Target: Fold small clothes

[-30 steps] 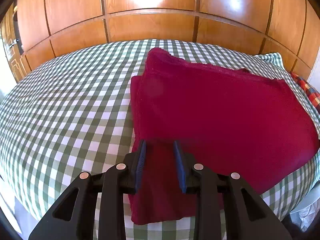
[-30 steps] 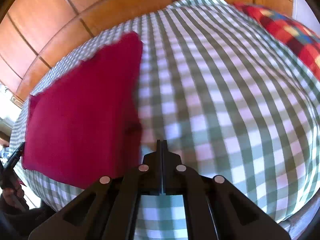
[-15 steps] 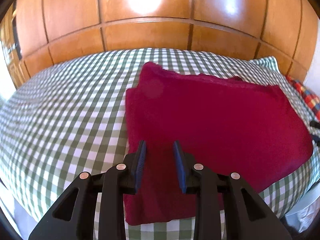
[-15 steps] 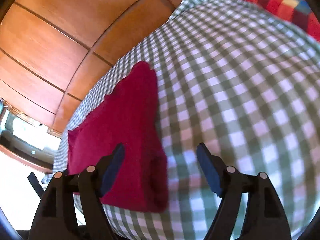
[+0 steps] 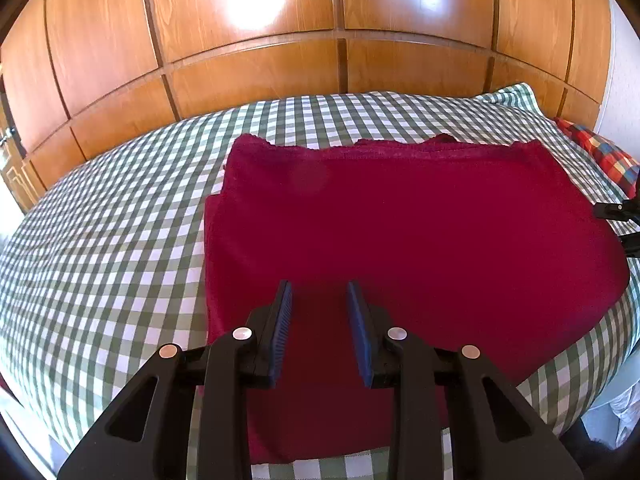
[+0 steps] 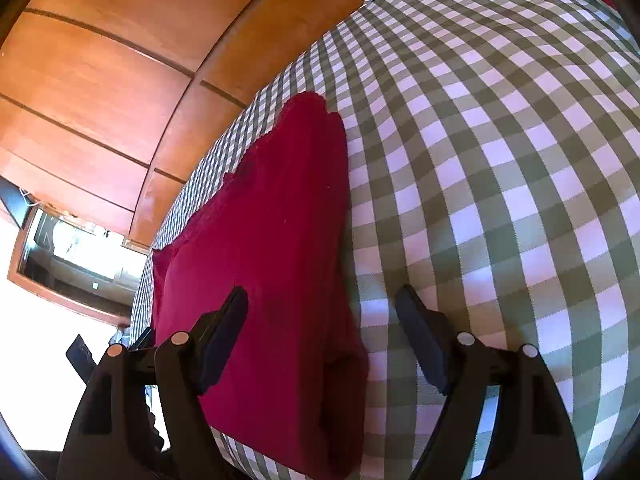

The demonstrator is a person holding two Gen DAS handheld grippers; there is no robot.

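A folded dark red garment (image 5: 400, 232) lies flat on the green-and-white checked bed cover (image 5: 112, 232). My left gripper (image 5: 319, 292) is open and empty, hovering over the garment's near left part. In the right wrist view the garment (image 6: 272, 248) runs up the left side, with its folded edge between my jaws. My right gripper (image 6: 322, 300) is wide open and empty above that edge. The right gripper's fingertips (image 5: 616, 210) also show at the right edge of the left wrist view.
Wooden wardrobe panels (image 5: 280, 52) stand behind the bed. A red, blue and yellow checked cushion (image 5: 600, 148) lies at the far right. The checked cover (image 6: 500, 160) stretches to the right of the garment. A window (image 6: 72, 256) shows at the left.
My right gripper went from shut to wide open and drew back over the garment's right edge. My left gripper stayed open and pulled back a little; the garment now looks squarer.
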